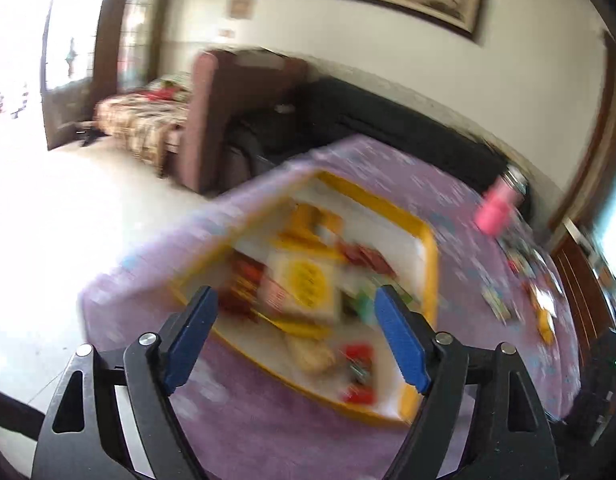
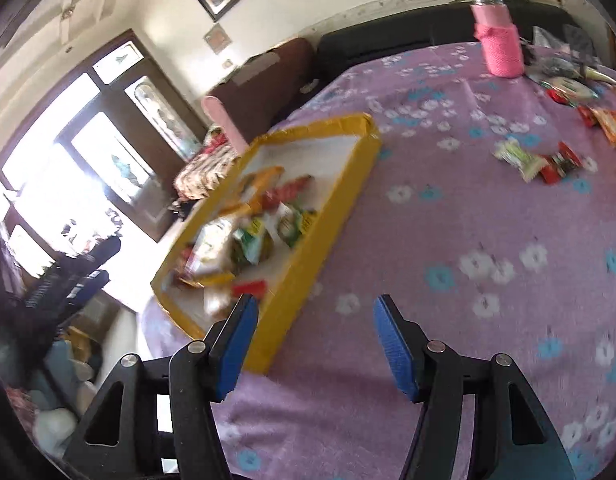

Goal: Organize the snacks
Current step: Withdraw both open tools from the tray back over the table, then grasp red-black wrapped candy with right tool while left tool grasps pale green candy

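A: Item one, the left gripper. State?

B: Jaws apart, nothing between the blue pads. It hangs above the yellow-rimmed box, whose white floor holds mixed packets; the largest is a pale packet with a yellow disc. The left view is badly blurred, so finer labels cannot be read.

A: Item two, the right gripper.

B: Also apart and empty, over the purple flowered cloth. In its view the box sits at about ten o'clock, its near corner just beside the left-hand pad.

A: Item three, snacks not yet boxed.

B: A loose scatter lies on the cloth at about two o'clock in the right view: a pale green-and-white wrapper touching red ones, with more orange and red packets nearer the edge of the view. A pink-sleeved jar stands upright at one o'clock, well apart from the box.

A: Step in hand, as judged?

B: Probably fetching the next loose packet. The right gripper is the nearer one to the scatter. It would do well to come down on a single wrapper at the pile's near edge, pads square across its short side, pinching the crimped end rather than the filled belly. The left should stay clear of the box opening so the drop is unobstructed.
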